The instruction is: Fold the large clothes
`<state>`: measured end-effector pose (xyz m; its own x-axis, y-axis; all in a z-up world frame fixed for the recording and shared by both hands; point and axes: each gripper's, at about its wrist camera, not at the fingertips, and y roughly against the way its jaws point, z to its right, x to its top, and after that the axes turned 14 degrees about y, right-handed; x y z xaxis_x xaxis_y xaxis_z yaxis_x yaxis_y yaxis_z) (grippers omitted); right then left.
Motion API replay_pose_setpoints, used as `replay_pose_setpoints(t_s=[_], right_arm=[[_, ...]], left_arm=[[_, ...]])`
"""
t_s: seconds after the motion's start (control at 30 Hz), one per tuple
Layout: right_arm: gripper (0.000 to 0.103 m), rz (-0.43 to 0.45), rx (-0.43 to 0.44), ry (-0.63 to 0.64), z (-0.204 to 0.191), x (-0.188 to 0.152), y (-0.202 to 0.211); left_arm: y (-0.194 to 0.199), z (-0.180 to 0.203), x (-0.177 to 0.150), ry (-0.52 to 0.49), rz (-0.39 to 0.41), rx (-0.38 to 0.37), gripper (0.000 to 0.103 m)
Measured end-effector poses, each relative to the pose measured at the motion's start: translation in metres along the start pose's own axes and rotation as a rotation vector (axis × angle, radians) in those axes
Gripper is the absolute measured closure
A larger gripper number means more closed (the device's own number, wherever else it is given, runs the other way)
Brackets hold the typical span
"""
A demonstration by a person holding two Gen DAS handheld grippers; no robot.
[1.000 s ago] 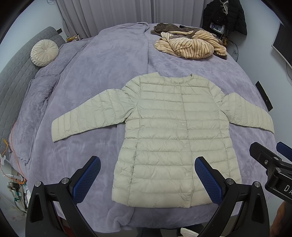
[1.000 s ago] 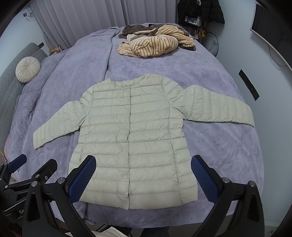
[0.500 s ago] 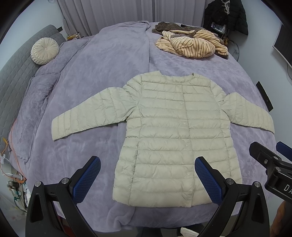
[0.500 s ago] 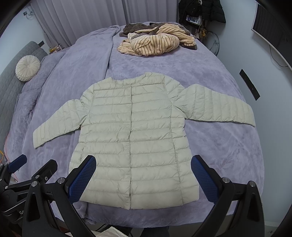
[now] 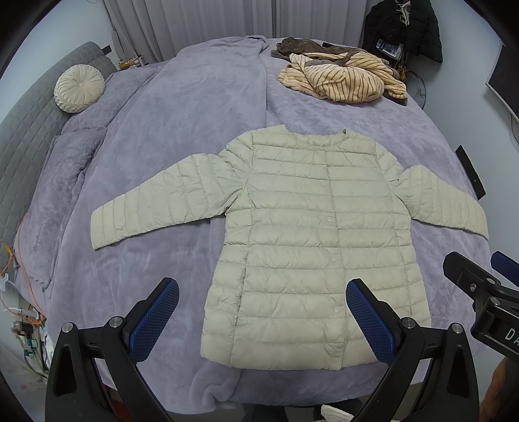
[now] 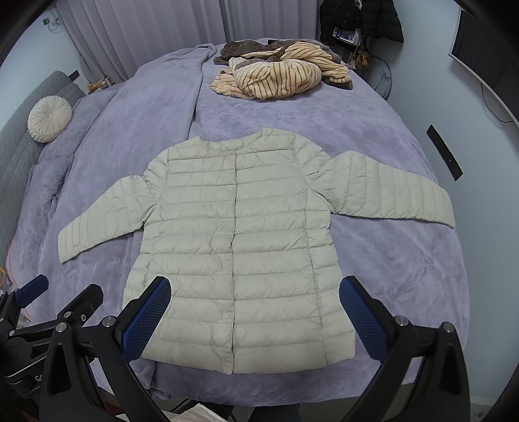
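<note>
Landmark = pale beige quilted puffer jacket (image 5: 311, 240) (image 6: 236, 246), lying flat, front up, snaps closed, both sleeves spread out, on the lavender plush bedspread (image 5: 181, 130) (image 6: 405, 266), hem twd the near edge of the bed.

Far left of jacket: grey quilted headboard (image 5: 22, 136) w/ a round cream pleated cushion (image 5: 79, 88) (image 6: 49, 118) against it, well apart from the left sleeve. Orange cable (image 5: 9, 256) hangs off the bed edge below that.

Left gripper (image 5: 262, 313): blue-padded fingers (image 5: 152, 319) spread wide, released, nothing between them; hovers near jacket's hem, left finger over bare bedspread just left of the hem corner, right finger over the lower front. Not touching fabric as far as I can tell.

Beyond jacket's collar: crumpled tan striped fleece garment (image 5: 343, 81) (image 6: 275, 78) w/ a brown one under it, well apart from jacket.

Right gripper (image 6: 254, 318): also spread wide, empty, hovering over the hem, fingers (image 6: 365, 319) flanking the lower body.

Right of jacket: dark coat (image 5: 405, 29) hanging by the wall; black flat strip (image 6: 444, 152) on the wall near the right sleeve.
</note>
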<state>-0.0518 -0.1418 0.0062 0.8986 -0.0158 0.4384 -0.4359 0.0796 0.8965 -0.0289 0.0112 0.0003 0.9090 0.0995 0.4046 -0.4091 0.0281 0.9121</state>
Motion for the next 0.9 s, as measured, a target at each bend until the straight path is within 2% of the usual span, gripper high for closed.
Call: replay_pose_setpoints(t_s=[0.37,0.5,0.7,0.9], right_arm=[[0.0,-0.032,0.003,0.016,-0.011,0.009,-0.01],[0.0,-0.061,0.04,0.02,-0.016,0.016,-0.021],[0.0,-0.114,0.103,-0.004,-0.033,0.023,-0.056],[0.0,-0.165,0.213,0.015,-0.07,0.028,-0.11]], left_arm=[[-0.011,-0.012,0.009,0.029,-0.029,-0.003,0.0],[-0.025,-0.03,0.014,0.072,-0.058,-0.031,0.0],[-0.071,-0.09,0.025,0.214,-0.097,-0.109,0.0],[-0.139,-0.174,0.037,0.375,-0.102,-0.107,0.0]])
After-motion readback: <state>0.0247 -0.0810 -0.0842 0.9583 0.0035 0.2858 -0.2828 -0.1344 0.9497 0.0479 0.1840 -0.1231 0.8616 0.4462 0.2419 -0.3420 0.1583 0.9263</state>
